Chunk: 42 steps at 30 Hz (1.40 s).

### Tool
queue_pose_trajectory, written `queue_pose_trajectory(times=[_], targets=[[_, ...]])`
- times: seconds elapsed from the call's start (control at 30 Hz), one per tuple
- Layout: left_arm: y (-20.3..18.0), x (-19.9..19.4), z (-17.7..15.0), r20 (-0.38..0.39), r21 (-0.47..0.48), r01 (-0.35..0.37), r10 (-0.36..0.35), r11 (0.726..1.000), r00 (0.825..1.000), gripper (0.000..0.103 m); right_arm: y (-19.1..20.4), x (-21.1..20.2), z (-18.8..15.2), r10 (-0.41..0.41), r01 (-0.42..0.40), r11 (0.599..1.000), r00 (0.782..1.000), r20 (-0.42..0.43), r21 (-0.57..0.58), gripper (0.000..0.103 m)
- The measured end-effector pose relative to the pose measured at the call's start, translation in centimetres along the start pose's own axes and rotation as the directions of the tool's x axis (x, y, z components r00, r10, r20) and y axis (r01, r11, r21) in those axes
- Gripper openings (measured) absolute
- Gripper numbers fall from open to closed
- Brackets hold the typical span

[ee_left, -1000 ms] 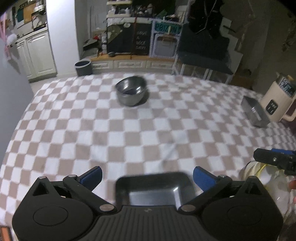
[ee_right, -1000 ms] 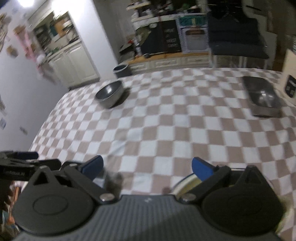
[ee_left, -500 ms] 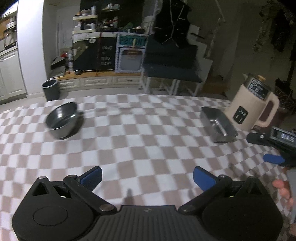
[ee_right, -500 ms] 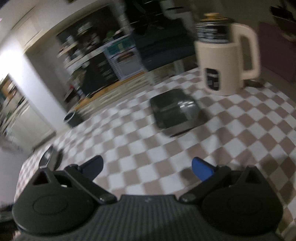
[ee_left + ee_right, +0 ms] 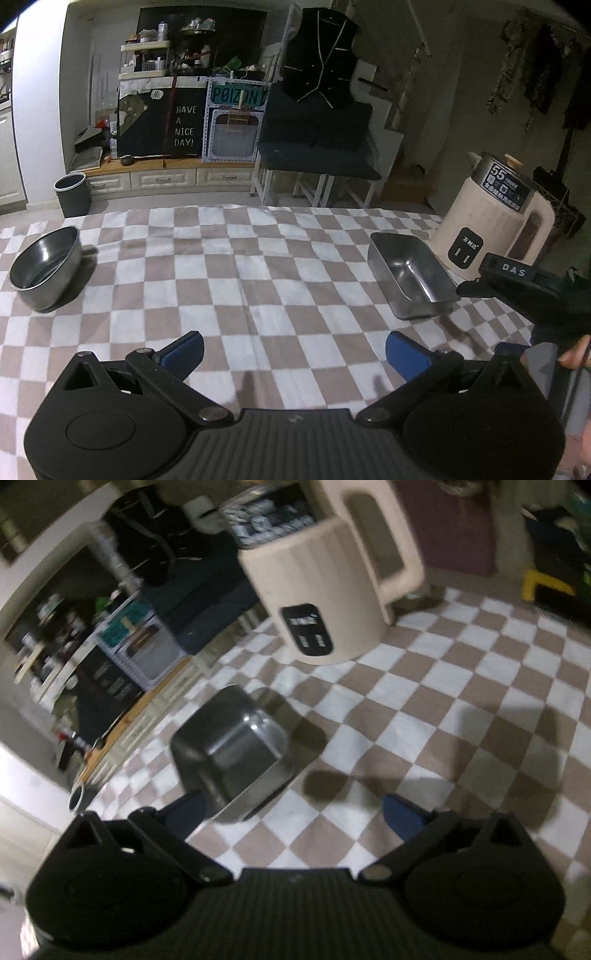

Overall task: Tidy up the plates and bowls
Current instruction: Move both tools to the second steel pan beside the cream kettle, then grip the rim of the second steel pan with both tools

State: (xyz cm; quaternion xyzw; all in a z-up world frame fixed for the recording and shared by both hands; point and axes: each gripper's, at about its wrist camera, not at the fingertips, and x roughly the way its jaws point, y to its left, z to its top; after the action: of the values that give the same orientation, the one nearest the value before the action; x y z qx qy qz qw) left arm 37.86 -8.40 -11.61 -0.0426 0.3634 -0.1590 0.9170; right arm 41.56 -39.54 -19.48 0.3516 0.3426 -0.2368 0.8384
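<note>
Round bowl bare inside; rectangular tray bare; left tool, right tool wide, unladen.

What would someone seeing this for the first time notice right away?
Probably the brown-and-white checkered tablecloth filling both views, with a round steel bowl at its far left. On the right, a rectangular steel tray sits beside a cream electric kettle. The right gripper, jaws open, is closing in on that tray.

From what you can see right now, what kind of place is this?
Probably a lived-in home, a kitchen or dining corner: a table with a checkered cloth, a cream electric kettle, a crowded shelf above low drawers, and a "HAVE A NICE DAY!" sign.
</note>
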Motion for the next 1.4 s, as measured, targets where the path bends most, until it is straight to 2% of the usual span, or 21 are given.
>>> queue_pose_trajectory(times=[0.23,0.5,0.67,0.8,0.87,0.97,1.23,1.37,1.4], targets=[[0.2,2.7,1.7,0.034,-0.023,0.017,-0.017,1.0,0.999,0.103,1.1,2.6,-0.3,0.027,-0.025,0.996,0.999,-0.032,0.084,0.079],[-0.2,4.6,2.5,0.038,-0.057,0.041,-0.039,0.998,0.999,0.103,2.0,3.7,-0.8,0.027,-0.023,0.997,0.998,-0.051,0.074,0.077],[0.0,4.8,2.1,0.027,-0.044,0.028,-0.026,0.999,0.999,0.103,2.2,3.9,-1.0,0.04,-0.037,0.998,0.997,-0.071,0.049,0.065],[0.2,4.7,1.9,0.022,-0.05,0.019,-0.018,0.999,1.0,0.103,2.6,3.7,-1.0,0.063,-0.063,0.998,0.995,-0.078,-0.005,0.052],[0.2,4.6,1.9,0.024,-0.047,0.017,-0.016,0.999,1.0,0.103,2.9,3.5,-0.8,0.076,-0.079,0.996,0.993,-0.086,-0.03,0.036],[0.2,4.4,2.0,0.033,-0.055,0.022,-0.02,0.998,0.999,0.103,3.4,3.5,-0.5,0.068,-0.075,0.993,0.995,-0.079,-0.087,0.026],[0.1,4.5,2.2,0.032,-0.06,0.056,-0.054,0.997,0.998,0.1,3.2,3.4,0.5,0.047,-0.059,0.976,0.997,-0.059,-0.212,0.011],[0.6,4.7,2.3,0.022,-0.093,0.064,-0.062,0.994,0.998,0.092,4.1,3.5,0.3,0.116,-0.161,0.927,0.982,-0.148,-0.338,0.008],[0.8,4.8,2.3,0.015,-0.106,0.064,-0.063,0.992,0.998,0.088,4.3,3.4,0.2,0.131,-0.183,0.916,0.978,-0.165,-0.356,0.007]])
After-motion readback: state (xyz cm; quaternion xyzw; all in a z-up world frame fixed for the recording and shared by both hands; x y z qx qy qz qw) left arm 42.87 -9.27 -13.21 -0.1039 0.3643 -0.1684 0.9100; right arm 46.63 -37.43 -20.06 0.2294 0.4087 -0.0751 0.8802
